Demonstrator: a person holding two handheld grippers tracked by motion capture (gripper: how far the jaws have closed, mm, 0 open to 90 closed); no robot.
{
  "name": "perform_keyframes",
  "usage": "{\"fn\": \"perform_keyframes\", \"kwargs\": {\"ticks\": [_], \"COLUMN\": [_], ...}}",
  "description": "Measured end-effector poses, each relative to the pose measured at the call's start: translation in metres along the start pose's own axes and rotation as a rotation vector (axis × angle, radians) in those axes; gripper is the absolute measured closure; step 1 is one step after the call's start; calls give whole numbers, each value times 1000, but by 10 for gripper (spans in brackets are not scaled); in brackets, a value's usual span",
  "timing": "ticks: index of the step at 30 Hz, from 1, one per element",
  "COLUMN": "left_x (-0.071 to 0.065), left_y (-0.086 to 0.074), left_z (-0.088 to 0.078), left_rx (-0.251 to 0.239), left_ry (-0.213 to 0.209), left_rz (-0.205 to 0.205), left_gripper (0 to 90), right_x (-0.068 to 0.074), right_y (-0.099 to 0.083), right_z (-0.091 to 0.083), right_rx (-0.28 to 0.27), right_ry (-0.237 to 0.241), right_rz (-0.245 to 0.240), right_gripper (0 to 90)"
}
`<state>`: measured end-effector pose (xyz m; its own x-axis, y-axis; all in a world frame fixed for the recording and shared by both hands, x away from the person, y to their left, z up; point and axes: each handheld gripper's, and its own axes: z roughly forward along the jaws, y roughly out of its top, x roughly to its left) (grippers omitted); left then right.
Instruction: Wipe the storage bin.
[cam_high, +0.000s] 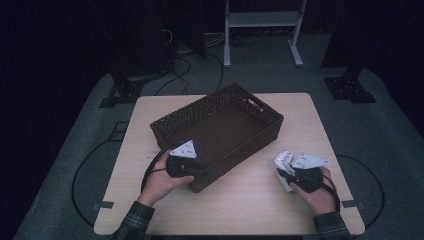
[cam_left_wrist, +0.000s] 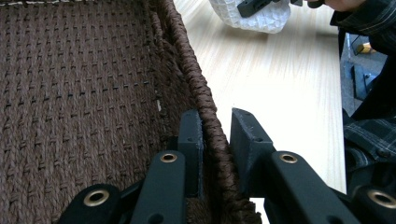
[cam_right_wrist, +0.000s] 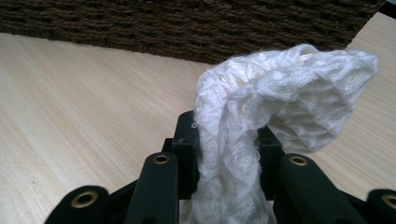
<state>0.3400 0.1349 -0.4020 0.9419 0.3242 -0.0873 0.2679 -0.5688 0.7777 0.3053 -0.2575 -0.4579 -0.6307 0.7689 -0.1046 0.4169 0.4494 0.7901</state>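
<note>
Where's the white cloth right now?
The cloth is pinched in the right gripper, at the table's front right in the high view, just right of the basket.

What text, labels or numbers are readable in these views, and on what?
None readable. The grey three-cornered plate on the left gripper and the one on the right gripper carry small dark dots, not letters. The brown woven basket, white knitted cloth and pale wooden table bear no writing.

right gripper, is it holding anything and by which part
Yes: the right gripper is shut on a white cloth, pinching a bunched fold of it, with the rest flopping over above the jaws.
</note>
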Motion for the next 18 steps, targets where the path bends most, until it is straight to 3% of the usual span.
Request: {"fn": "perform_keyframes", "kwargs": {"ticks": [2, 5, 7, 10, 18], "left_x": [1, 3, 4, 4, 7], "left_y": [1, 3, 3, 1, -7], "left_z": [1, -1, -2, -2, -3], "left_rx": [-4, -50, -45, -57, -72], "left_ry": [-2, -8, 2, -15, -46], "left_rz": [1, 0, 18, 45, 46], "left_gripper": [715, 660, 662, 689, 697], "right_x": [0, -1, 0, 0, 2], "right_y": [0, 0, 0, 0, 1], "right_z": [0, 0, 0, 0, 1], "right_rx": [-1, 0, 0, -1, 0], "right_ry": [-1, -1, 0, 2, 5], "right_rz": [0, 1, -2, -1, -6], "right_gripper": [687, 686, 686, 686, 686]}}
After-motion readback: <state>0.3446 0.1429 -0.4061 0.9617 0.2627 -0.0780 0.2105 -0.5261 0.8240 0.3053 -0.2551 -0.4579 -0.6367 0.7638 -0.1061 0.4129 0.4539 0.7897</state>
